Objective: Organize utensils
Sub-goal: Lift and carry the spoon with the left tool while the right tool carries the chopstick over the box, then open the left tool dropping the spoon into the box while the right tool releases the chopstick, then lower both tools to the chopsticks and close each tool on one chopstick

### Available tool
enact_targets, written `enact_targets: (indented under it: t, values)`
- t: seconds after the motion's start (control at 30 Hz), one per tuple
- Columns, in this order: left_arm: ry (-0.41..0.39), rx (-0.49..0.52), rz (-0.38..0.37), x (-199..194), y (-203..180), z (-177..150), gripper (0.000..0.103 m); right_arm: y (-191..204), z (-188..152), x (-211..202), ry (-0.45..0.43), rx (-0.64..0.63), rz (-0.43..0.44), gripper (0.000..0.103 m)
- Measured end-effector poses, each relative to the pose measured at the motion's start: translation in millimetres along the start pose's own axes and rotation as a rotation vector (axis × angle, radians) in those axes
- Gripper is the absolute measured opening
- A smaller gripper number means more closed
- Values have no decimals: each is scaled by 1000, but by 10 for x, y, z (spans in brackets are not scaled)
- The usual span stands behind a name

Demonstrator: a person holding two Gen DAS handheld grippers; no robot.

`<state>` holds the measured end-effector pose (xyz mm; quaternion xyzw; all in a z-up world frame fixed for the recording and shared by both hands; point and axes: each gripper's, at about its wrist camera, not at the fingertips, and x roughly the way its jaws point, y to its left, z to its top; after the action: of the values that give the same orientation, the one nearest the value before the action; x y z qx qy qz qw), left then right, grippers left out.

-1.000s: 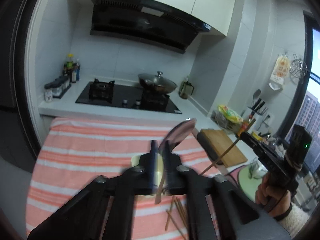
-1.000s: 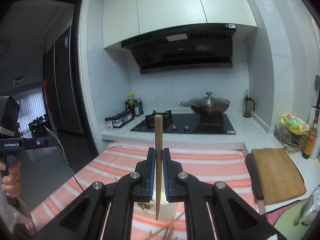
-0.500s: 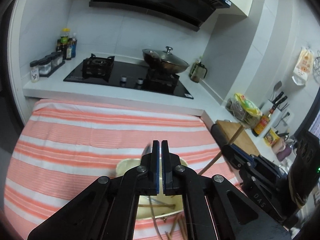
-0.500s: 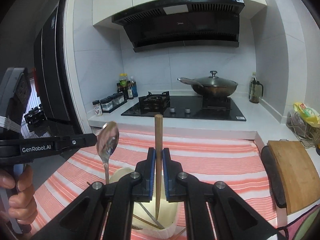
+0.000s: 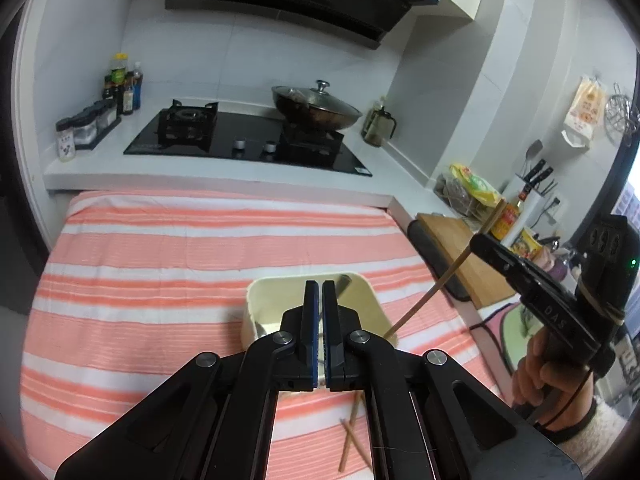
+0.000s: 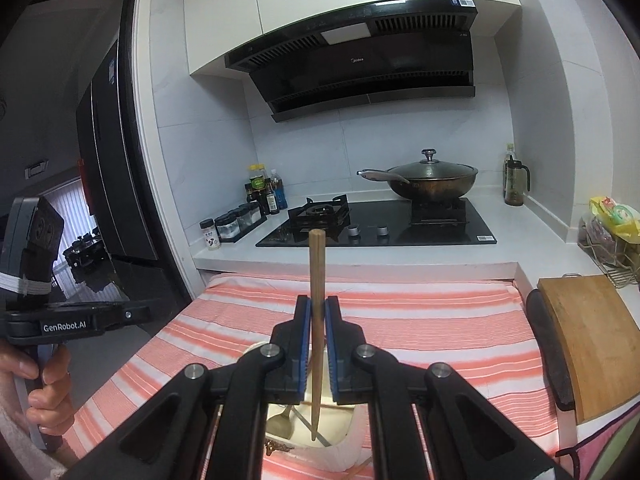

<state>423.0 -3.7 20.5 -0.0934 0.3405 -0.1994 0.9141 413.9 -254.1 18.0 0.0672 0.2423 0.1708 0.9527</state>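
Gripping a chopstick (image 6: 317, 312) upright, the right gripper (image 6: 316, 312) holds its tip inside the cream bin (image 5: 372, 300) on the striped cloth (image 5: 180, 264); the left gripper (image 5: 321, 300) hangs above it, clenched empty.

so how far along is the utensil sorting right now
Done: a spoon lies in the cream container. In hand: the right gripper is clamped on a chopstick above it; the left gripper is shut, with nothing visible between its pads. Left: loose chopsticks on the striped cloth.
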Motion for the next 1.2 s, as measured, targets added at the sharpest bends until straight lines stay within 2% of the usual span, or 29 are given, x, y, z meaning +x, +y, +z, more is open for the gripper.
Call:
enact_targets:
  t: [0.13, 0.33, 0.4, 0.5, 0.53, 0.57, 0.6, 0.67, 0.73, 0.8, 0.93, 1.03, 1.13, 1.2]
  values:
    - [17, -18, -9, -22, 46, -116, 0, 41, -47, 50, 26, -13, 2, 8]
    - [45, -6, 10, -39, 51, -350, 0, 84, -118, 397, 136, 8, 20, 8]
    - [61, 7, 28, -37, 55, -443, 4, 122, -144, 493, 156, 10, 24, 8]
    - [80, 3, 40, -47, 103, -572, 25, 165, -188, 601, 193, 20, 53, 11]
    - [81, -1, 49, -56, 126, -614, 37, 182, -203, 620, 204, 19, 60, 17]
    - [80, -4, 56, -69, 151, -648, 45, 196, -220, 617, 202, 15, 56, 33]
    - [79, -6, 64, -81, 178, -685, 49, 206, -235, 592, 190, 12, 53, 42]
    - [79, -14, 87, -108, 236, -777, 64, 212, -263, 533, 180, 13, 50, 43]
    - [80, -19, 108, -138, 288, -898, 71, 182, -304, 433, 179, 25, 50, 44]
    - [92, -14, 123, -147, 326, -1071, 72, 154, -383, 308, 185, 19, 38, 44]
    - [165, 31, 144, -19, 325, -1539, 74, 56, -789, -15, 252, -37, -22, 44]
    - [252, 76, 125, 185, 245, -1881, 74, -126, -1342, -309, 323, -37, -81, 45]
    - [328, 152, 74, 421, 59, -2102, 73, -350, -1939, -625, 406, 55, -131, 45]
    - [350, 220, 48, 558, -114, -2178, 73, -467, -2222, -838, 429, 121, -158, 45]
